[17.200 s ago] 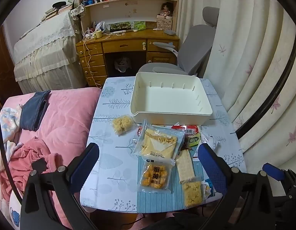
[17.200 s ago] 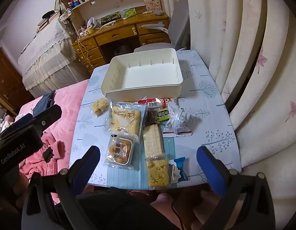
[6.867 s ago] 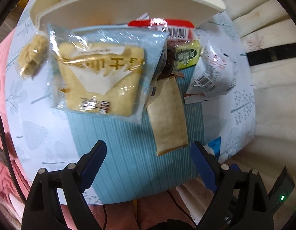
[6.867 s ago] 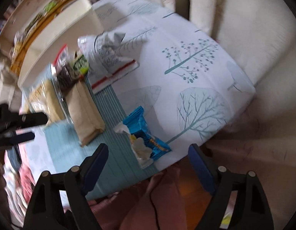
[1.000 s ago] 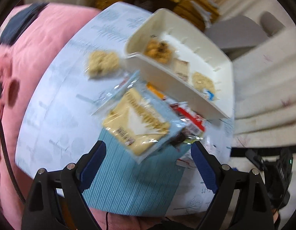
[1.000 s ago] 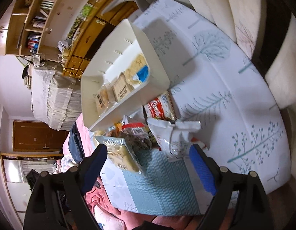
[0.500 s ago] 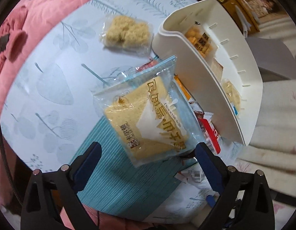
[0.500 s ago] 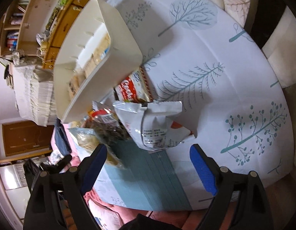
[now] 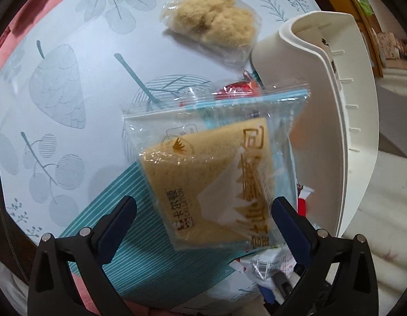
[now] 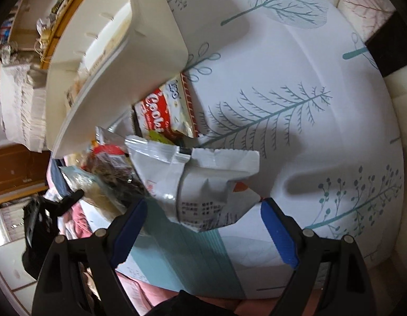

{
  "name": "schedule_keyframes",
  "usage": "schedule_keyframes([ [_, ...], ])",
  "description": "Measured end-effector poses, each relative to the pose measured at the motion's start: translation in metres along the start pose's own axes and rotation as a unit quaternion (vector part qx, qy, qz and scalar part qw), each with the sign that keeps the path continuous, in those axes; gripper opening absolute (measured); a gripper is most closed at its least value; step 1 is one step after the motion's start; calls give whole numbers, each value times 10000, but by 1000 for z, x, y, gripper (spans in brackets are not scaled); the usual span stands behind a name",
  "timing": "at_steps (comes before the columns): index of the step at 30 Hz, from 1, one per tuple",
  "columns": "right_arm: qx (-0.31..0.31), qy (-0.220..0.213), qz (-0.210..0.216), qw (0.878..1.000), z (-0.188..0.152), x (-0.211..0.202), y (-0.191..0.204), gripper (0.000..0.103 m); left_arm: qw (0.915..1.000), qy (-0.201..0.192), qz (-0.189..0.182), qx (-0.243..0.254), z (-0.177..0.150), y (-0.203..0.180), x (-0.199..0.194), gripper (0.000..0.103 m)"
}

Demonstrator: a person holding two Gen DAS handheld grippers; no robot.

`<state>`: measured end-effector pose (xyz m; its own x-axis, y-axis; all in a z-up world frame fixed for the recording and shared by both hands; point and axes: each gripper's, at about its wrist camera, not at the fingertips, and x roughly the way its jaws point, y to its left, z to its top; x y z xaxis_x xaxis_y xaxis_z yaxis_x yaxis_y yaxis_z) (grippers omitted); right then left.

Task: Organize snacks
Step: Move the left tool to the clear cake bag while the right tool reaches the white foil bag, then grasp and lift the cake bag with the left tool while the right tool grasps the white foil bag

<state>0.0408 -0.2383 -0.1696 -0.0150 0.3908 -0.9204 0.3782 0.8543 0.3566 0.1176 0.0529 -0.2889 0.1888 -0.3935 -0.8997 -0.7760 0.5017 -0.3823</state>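
In the left wrist view my left gripper (image 9: 203, 216) is open, its jaws on either side of a clear bag with a yellow cake (image 9: 214, 173) lying on the table. A bag of pale crumbly snack (image 9: 211, 26) lies beyond it. The white bin (image 9: 343, 105) stands at the right and holds several snacks. In the right wrist view my right gripper (image 10: 203, 223) is open around a silver-white packet (image 10: 203, 179). A red cookie packet (image 10: 163, 113) and a dark snack bag (image 10: 111, 171) lie against the white bin (image 10: 150, 52).
The table has a leaf-print cloth (image 9: 58, 92) and a teal striped mat (image 9: 150, 263). A pink bed (image 9: 8, 8) is at the left edge. Curtains (image 10: 387, 13) hang close to the table's right side. The left gripper body (image 10: 40, 223) shows in the right wrist view.
Both grippers have moved lower and closer to the table. The cake bag now sits between the left jaws, the silver-white packet between the right jaws.
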Motion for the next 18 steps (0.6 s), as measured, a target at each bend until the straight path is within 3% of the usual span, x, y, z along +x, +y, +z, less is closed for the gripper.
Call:
schedule_keyframes([
  [18,-504,485,-597,9958,6,24,7,87,9995,-131,82,-259,7,-12,27,103],
])
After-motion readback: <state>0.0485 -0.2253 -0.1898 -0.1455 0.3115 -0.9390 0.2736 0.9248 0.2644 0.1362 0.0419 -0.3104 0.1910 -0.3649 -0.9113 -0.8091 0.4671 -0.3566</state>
